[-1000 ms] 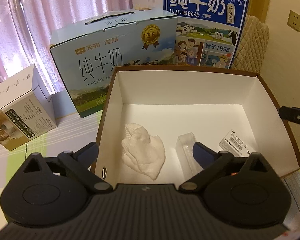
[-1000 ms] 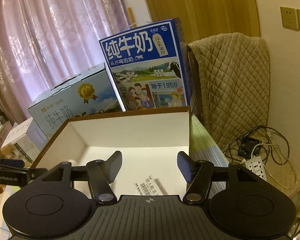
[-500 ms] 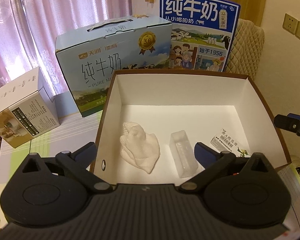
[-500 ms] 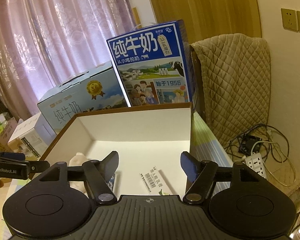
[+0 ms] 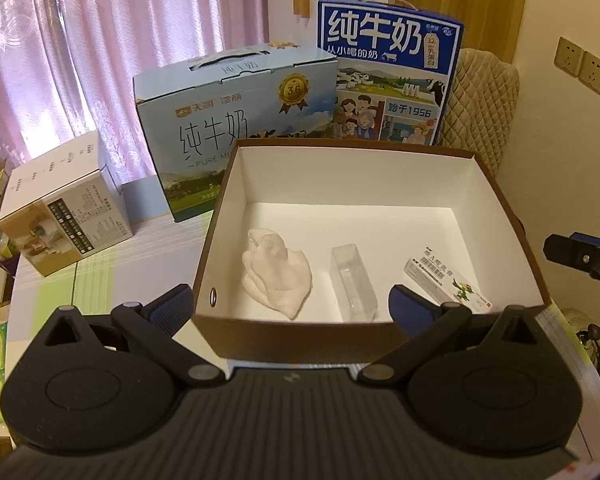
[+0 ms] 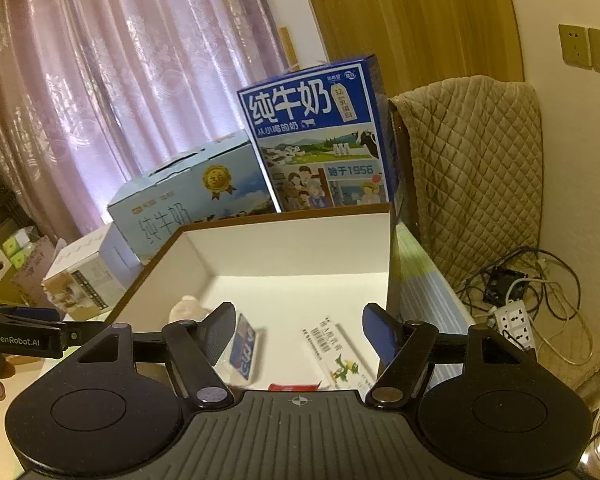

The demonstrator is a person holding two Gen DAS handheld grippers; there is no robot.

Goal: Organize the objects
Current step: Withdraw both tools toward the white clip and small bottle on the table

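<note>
Brown cardboard box w/ white lining (image 5: 374,344): crumpled white cloth (image 5: 278,276) left inside, soft, light, best pinched at bunched top. Left gripper (image 5: 292,308) and right gripper (image 6: 299,330) spread apart, nothing held.

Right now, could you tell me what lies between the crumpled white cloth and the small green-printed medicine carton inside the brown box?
A clear plastic case lies between the cloth and the carton; the left wrist view shows it.

Left wrist: looking down into box (image 5: 380,152) from near edge. Right wrist: lower, from right; same box.
</note>
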